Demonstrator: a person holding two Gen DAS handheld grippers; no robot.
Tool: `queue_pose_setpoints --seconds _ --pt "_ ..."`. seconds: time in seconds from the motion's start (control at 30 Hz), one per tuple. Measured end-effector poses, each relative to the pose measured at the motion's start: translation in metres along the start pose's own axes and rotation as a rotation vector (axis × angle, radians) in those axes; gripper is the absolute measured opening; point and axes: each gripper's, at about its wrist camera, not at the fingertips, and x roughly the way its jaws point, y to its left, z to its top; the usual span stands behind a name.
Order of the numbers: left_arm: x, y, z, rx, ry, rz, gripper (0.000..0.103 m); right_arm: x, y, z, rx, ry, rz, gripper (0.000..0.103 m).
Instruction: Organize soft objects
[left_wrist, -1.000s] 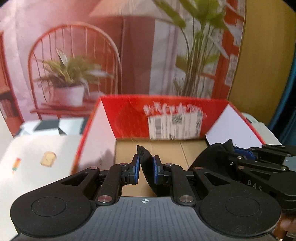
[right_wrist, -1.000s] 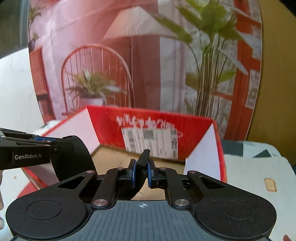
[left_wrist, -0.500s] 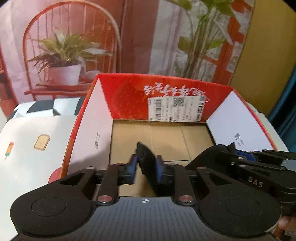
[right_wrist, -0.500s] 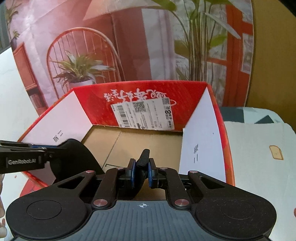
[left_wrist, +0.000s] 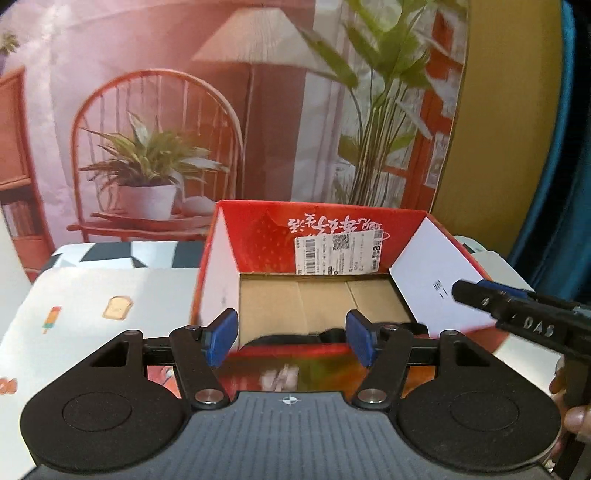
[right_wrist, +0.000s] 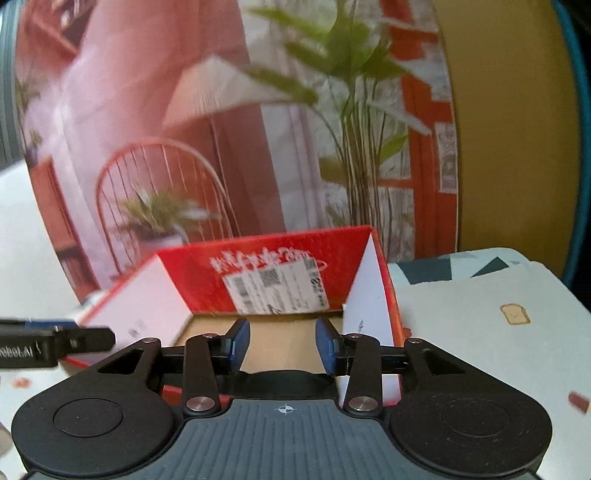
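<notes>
Both grippers stand released at the near edge of the red cardboard box (left_wrist: 332, 236): the left gripper (left_wrist: 293, 334) has just been opening, its blue pads (left_wrist: 221, 334) spread with nothing pressed between them, and the right gripper (right_wrist: 282, 345) has likewise just been opening to a narrower gap, also gripping nothing. A black soft object (left_wrist: 291, 338) lies low inside the box against its near wall, just beyond and below the fingertips of each gripper; in the right wrist view it shows as a dark curved band (right_wrist: 284, 382) under the parted pads. Judging by its thin, floppy edge, it should be light and limp, sagging rather than keeping shape, not fragile and not slippery; a pinch on a folded edge or on a bunched part would likely hold it best, and two grips apart would keep it from drooping. Most of it is hidden behind the box's near wall and the gripper bodies, so what kind of item it is cannot be made out. The right wrist view is blurred, and the label (left_wrist: 341, 254) on the far wall is unreadable.
</notes>
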Motion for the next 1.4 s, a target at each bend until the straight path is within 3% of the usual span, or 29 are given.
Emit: queue_pose_setpoints --seconds 0.2,0.33,0.5,0.83,1.13,1.4 --pt "-0.047 0.004 -0.04 -0.032 -0.029 0.015 0.067 -0.05 0.009 -0.023 0.019 -0.077 0.045 0.037" --pt "-0.068 0.014 -0.069 -0.091 -0.007 0.021 0.067 -0.075 0.015 -0.04 -0.006 -0.078 0.066 0.037" --pt "-0.085 0.026 -0.104 -0.174 0.05 0.0 0.067 -0.094 0.027 -0.067 -0.016 0.004 0.12 0.037" --pt "-0.093 0.038 -0.141 -0.253 0.164 -0.021 0.067 -0.108 0.067 -0.108 -0.076 0.202 0.209 0.037" --pt "-0.08 0.038 -0.152 -0.285 0.232 -0.094 0.066 -0.105 0.072 -0.121 -0.073 0.351 0.244 0.041" --pt "-0.075 0.035 -0.157 -0.29 0.241 -0.125 0.058 -0.098 0.075 -0.132 -0.086 0.402 0.283 0.043"
